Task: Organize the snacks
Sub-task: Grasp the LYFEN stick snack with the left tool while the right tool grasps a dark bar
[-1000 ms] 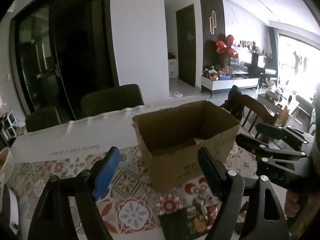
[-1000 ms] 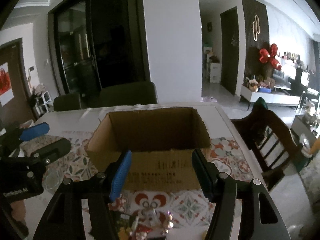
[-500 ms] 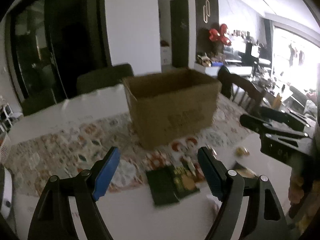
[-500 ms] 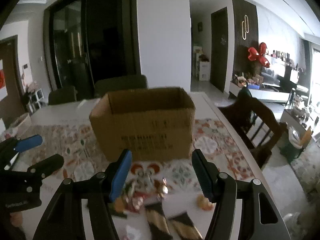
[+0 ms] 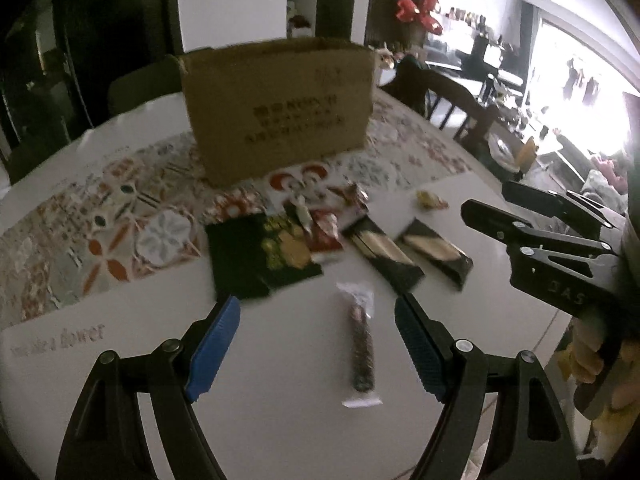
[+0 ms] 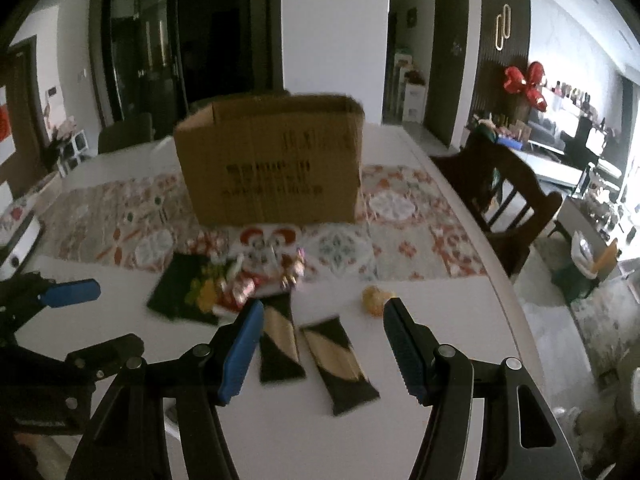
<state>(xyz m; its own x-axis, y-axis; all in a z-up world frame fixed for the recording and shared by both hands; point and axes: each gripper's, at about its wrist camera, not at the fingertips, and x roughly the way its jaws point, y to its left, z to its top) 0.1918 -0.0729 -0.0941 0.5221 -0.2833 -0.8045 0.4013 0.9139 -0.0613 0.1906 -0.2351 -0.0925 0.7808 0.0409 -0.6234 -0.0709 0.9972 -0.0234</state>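
Note:
An open cardboard box (image 5: 280, 100) (image 6: 272, 160) stands on a patterned table runner. In front of it lie snacks: a dark green packet (image 5: 260, 252) (image 6: 188, 292), small red wrapped sweets (image 5: 326, 226) (image 6: 240, 290), two black-and-tan bars (image 5: 386, 254) (image 6: 340, 356), a yellow wrapped sweet (image 5: 430, 199) (image 6: 374, 300) and a long clear-wrapped dark stick (image 5: 362, 350). My left gripper (image 5: 318, 346) hangs open above the table, with the stick below the gap. My right gripper (image 6: 322, 348) is open above the two bars, empty.
The white table (image 5: 280, 420) ends close in front of me. Dark wooden chairs (image 6: 508, 192) stand at its right side, and another chair (image 6: 124, 134) sits behind the box. A white object (image 6: 20, 240) lies at the table's left edge.
Both grippers have dropped and tipped downward, drawing back from the box. The box's inside is no longer seen, and the snacks on the table have come into view.

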